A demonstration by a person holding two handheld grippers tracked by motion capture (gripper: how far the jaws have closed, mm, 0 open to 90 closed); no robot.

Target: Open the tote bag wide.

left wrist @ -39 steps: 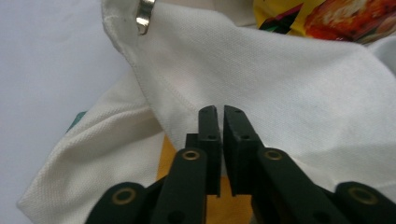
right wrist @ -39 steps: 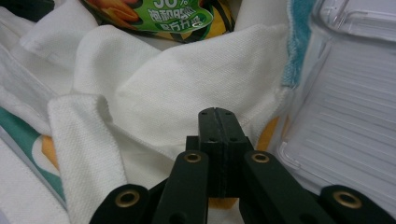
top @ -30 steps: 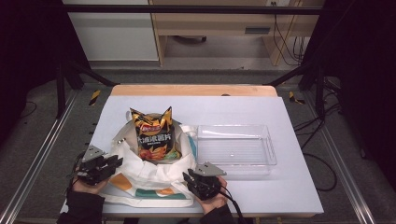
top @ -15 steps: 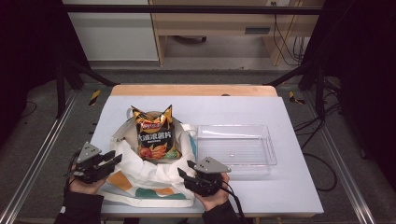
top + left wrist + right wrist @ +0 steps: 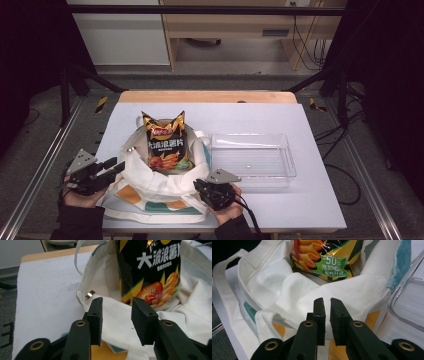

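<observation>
A white surface [image 5: 310, 200] is seen from above, with a wooden strip along its far edge. A white cloth tote bag [image 5: 150, 185] with orange and green patches lies near the surface's near left corner, its mouth spread open toward the far edge. A black and yellow chip packet [image 5: 165, 142] is stood upright in the bag's mouth, its lower part sunk into the cloth and its printed front turned toward the near edge. A clear plastic tray [image 5: 252, 160] is set just beside the bag on the right, about midway across the surface.

The left tool [image 5: 107, 167] is held at the surface's near left edge, just beside the bag's left side. In the left gripper view its jaws are spread well apart with nothing between them; the bag's folded cloth [image 5: 117, 322] and the packet [image 5: 150, 270] are seen beyond them, along with a small metal tab [image 5: 89, 294] at the bag's rim.

The right tool [image 5: 212, 192] is held near the near edge, at the bag's right side and close to the tray's near left corner. In the right gripper view its jaws are drawn almost together, a narrow gap being left between them, and no cloth is seen pinched there. The bag's white rim [image 5: 332, 287] lies just past the jaw tips, and the tray's clear wall [image 5: 407, 295] rises at the right.
</observation>
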